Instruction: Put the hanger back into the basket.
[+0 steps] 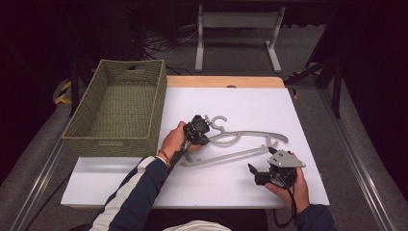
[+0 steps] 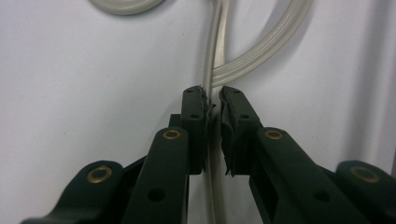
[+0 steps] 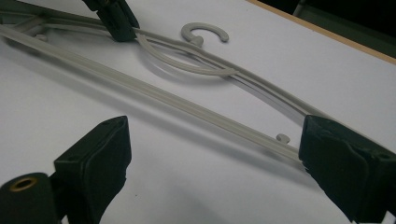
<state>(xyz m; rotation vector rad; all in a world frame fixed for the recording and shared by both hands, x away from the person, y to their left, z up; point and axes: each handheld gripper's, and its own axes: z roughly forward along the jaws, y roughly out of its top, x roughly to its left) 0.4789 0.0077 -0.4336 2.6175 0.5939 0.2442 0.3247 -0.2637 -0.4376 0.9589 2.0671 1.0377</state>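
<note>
Two grippers, one job: your left gripper (image 1: 200,131) has pinched the grey hanger (image 1: 250,138) mid-table; your right gripper (image 1: 265,169) waits wide open. Probably lift toward the basket (image 1: 115,139) next.

I see my left gripper (image 1: 202,131) at the table's (image 1: 192,187) centre, its jaws on the grey hanger (image 1: 240,144) near the hook. At four o'clock from it, my right gripper (image 1: 262,168) rests just beside the hanger's end, jaws pointing toward ten o'clock. A woven basket (image 1: 82,122) sits at nine o'clock.
</note>
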